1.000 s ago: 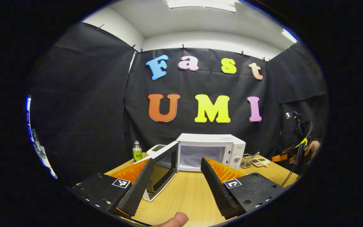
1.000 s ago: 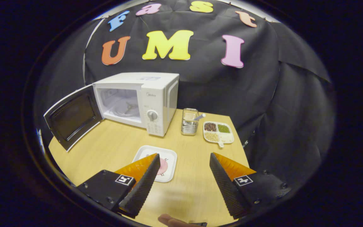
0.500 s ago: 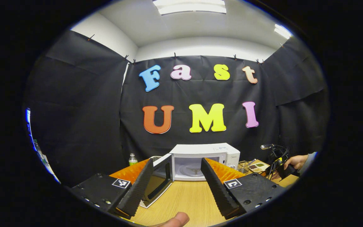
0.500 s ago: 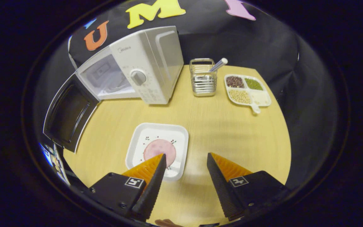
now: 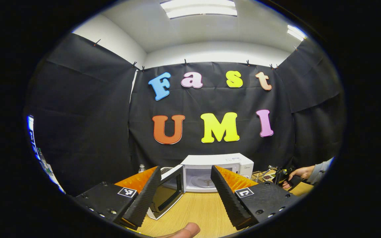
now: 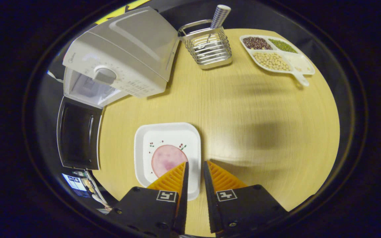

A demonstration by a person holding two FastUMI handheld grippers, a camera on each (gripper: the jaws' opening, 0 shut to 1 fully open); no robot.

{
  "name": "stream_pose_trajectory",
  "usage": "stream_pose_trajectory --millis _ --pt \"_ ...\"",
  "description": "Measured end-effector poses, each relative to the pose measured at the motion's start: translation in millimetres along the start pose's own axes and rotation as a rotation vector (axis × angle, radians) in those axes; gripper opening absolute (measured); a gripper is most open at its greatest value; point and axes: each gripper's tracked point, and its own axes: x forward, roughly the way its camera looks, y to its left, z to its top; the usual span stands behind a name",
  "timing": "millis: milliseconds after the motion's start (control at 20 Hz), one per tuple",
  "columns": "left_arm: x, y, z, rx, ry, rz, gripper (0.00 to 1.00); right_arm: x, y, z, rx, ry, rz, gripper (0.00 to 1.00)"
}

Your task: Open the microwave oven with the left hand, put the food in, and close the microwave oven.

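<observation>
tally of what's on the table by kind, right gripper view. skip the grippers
Microwave oven, door open: 1
White plate with a pink slice of food: 1
Wire utensil holder: 1
Divided dish of beans: 1
Total: 4

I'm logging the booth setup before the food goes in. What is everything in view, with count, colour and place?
microwave: one, white, back left of the table, door swung open
plate: one, white, square, near middle of the table
slice of meat: one, pink, on the plate
wire holder: one, metal, right of the microwave, a checked stick in it
divided dish: one, white, far right, holding beans
bottle: one, left of the microwave
table: one, light wood
left gripper: black and orange, open, empty
right gripper: nearly closed at the plate's near edge
hand: one, far right in the left gripper view
</observation>
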Motion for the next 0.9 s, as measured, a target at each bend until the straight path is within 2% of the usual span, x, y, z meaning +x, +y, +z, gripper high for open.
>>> stream_pose_trajectory --millis 50,100,150,200,400,550,900 --pt "-0.8 -0.9 -1.4 0.000 0.003 -0.001 0.92 1.3 -0.7 -5.8 -0.004 0.052 0.011 0.27" --pt "1.7 0.8 -2.8 0.000 0.004 0.001 0.92 2.2 -1.9 -2.5 -0.029 0.059 0.002 0.25" --pt "3.9 0.8 -5.4 0.001 0.007 0.000 0.92 2.2 -4.4 -0.9 -0.065 0.073 -0.004 0.10" --pt "5.6 -0.1 -7.8 0.002 0.010 -0.002 0.92 5.6 -8.3 -1.1 -0.076 0.083 0.002 0.03" --pt "6.6 -5.7 -15.0 0.023 0.035 -0.016 0.92 4.5 -7.8 0.2 -0.059 0.085 0.022 0.04" --pt "3.4 -6.4 -7.0 0.027 0.012 -0.027 0.92 2.8 -7.0 -3.5 -0.013 0.073 0.043 0.04" --pt "-7.2 -0.8 -1.9 0.037 -0.027 -0.057 0.92 -20.9 17.1 -9.0 0.049 -0.030 0.132 0.04"
